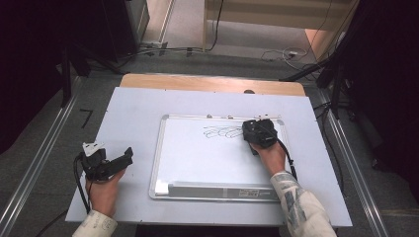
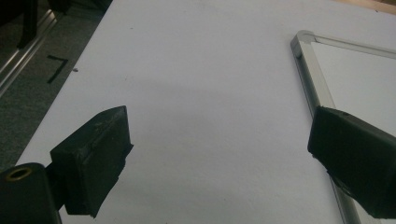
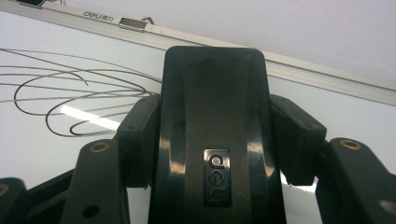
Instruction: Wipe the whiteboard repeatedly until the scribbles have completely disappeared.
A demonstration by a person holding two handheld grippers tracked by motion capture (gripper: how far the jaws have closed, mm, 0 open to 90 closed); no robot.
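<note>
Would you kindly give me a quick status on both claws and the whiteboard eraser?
Right claw shut on the black eraser, beside the scribbles. Left claw open, off the whiteboard. Nothing in the way.

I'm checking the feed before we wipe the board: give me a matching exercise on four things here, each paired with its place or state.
Things:
1. right gripper
2. left gripper
3. black scribble
4. whiteboard

Places or states:
A. open, with nothing between its jaws, left of the board
B. lies flat on the pale table sheet
C. shut on the black eraser
D. drawn near the board's far edge

Pairs: 1-C, 2-A, 3-D, 4-B
</note>
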